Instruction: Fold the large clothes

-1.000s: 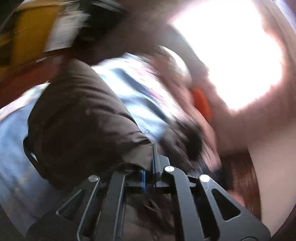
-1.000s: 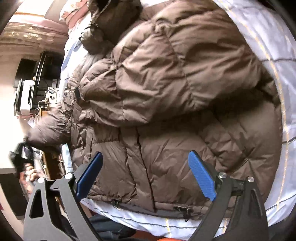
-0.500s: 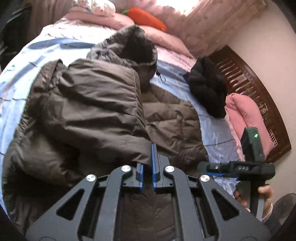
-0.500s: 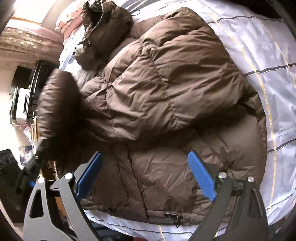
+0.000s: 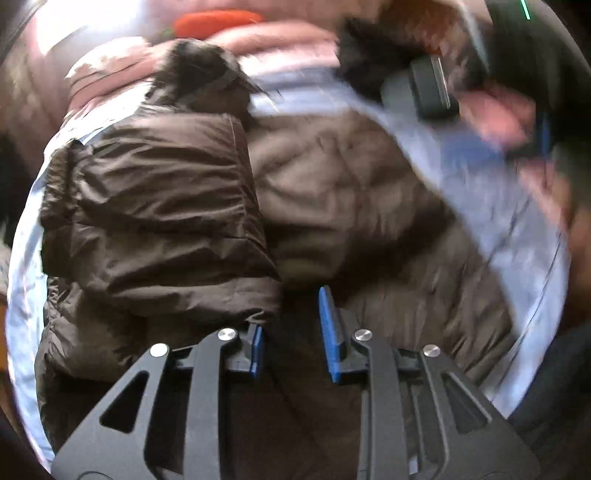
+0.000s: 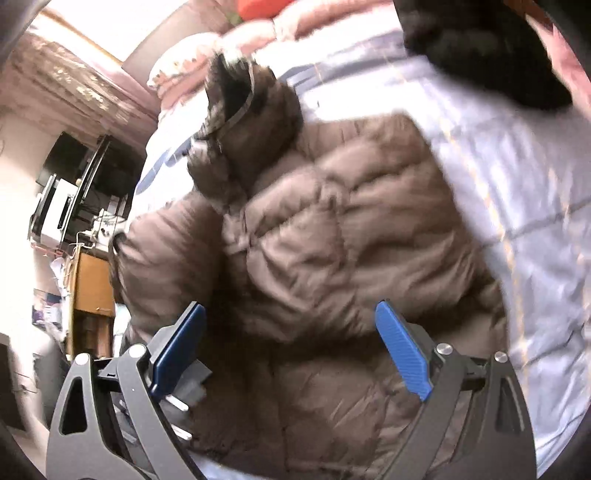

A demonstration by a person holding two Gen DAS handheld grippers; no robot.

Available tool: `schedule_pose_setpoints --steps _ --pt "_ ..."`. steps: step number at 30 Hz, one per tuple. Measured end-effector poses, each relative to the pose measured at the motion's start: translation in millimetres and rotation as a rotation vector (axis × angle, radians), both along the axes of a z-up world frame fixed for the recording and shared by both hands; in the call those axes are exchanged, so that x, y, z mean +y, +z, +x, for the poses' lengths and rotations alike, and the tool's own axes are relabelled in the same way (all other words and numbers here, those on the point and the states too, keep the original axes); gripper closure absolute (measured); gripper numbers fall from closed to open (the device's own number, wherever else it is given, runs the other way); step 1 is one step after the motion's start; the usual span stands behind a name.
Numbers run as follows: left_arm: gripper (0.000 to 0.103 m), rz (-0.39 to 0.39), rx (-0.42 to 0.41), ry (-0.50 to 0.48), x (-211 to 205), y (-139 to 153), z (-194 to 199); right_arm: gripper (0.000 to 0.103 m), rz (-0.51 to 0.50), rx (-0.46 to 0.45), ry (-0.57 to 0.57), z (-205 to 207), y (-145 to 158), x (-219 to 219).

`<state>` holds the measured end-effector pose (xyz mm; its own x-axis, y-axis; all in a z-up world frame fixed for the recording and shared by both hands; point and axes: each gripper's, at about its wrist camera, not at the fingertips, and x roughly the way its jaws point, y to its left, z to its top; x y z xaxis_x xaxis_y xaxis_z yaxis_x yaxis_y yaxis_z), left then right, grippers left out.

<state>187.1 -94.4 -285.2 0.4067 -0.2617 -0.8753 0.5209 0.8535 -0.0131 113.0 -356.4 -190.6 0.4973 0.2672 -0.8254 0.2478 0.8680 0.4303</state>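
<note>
A brown puffer jacket [image 5: 332, 192] with a fur-trimmed hood [image 5: 199, 70] lies on the pale blue bedsheet [image 5: 480, 184]. One sleeve [image 5: 155, 206] is folded across its body. My left gripper [image 5: 291, 332] is open and empty just above the jacket, beside the sleeve's cuff. In the right wrist view the jacket [image 6: 332, 240] fills the middle, hood [image 6: 240, 110] at the top. My right gripper [image 6: 291, 347] is wide open and empty above the jacket's lower part. The left gripper's body shows at the lower left of that view.
A black garment [image 6: 480, 48] lies on the bed at the far right. Pink pillows [image 5: 277, 33] and an orange carrot-shaped cushion [image 5: 218, 18] lie at the bed's head. A wooden cabinet [image 6: 92, 280] and dark shelving stand left of the bed. Both views are blurred.
My left gripper has opened and let go of the sleeve, which now lies folded across the jacket. The right gripper has swung towards the hood and stayed open.
</note>
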Motion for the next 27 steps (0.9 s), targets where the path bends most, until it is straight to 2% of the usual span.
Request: schedule_pose_setpoints --steps 3,5,8,10,13,18,20,22,25,27 --pt "0.079 0.066 0.022 -0.016 -8 -23 0 0.009 -0.071 -0.056 0.005 3 21 -1" --pt "0.085 0.082 0.061 -0.003 -4 -38 10 0.009 -0.072 -0.082 0.011 4 29 0" --pt "0.085 0.029 0.180 0.099 20 -59 31 0.007 -0.025 -0.093 0.024 7 27 2" --pt "0.085 -0.028 0.234 0.156 35 -63 41 0.007 -0.042 -0.072 0.048 11 24 8" --pt "0.085 -0.033 0.197 0.143 38 -56 38 0.007 -0.099 -0.056 0.139 20 32 34" --pt "0.084 0.018 0.154 0.111 29 -54 29 0.007 0.027 -0.003 0.287 40 52 110" --pt "0.084 0.034 0.138 0.099 28 -52 24 0.007 0.021 0.051 0.331 57 52 152" --pt "0.084 0.046 0.120 0.085 23 -48 18 0.007 -0.053 0.151 0.375 77 40 195" --pt "0.081 0.062 0.104 0.075 16 -47 16 0.007 -0.099 0.313 0.374 98 10 232" --pt "0.080 0.066 0.107 0.072 16 -49 16 0.007 -0.091 0.379 0.345 108 -3 245"
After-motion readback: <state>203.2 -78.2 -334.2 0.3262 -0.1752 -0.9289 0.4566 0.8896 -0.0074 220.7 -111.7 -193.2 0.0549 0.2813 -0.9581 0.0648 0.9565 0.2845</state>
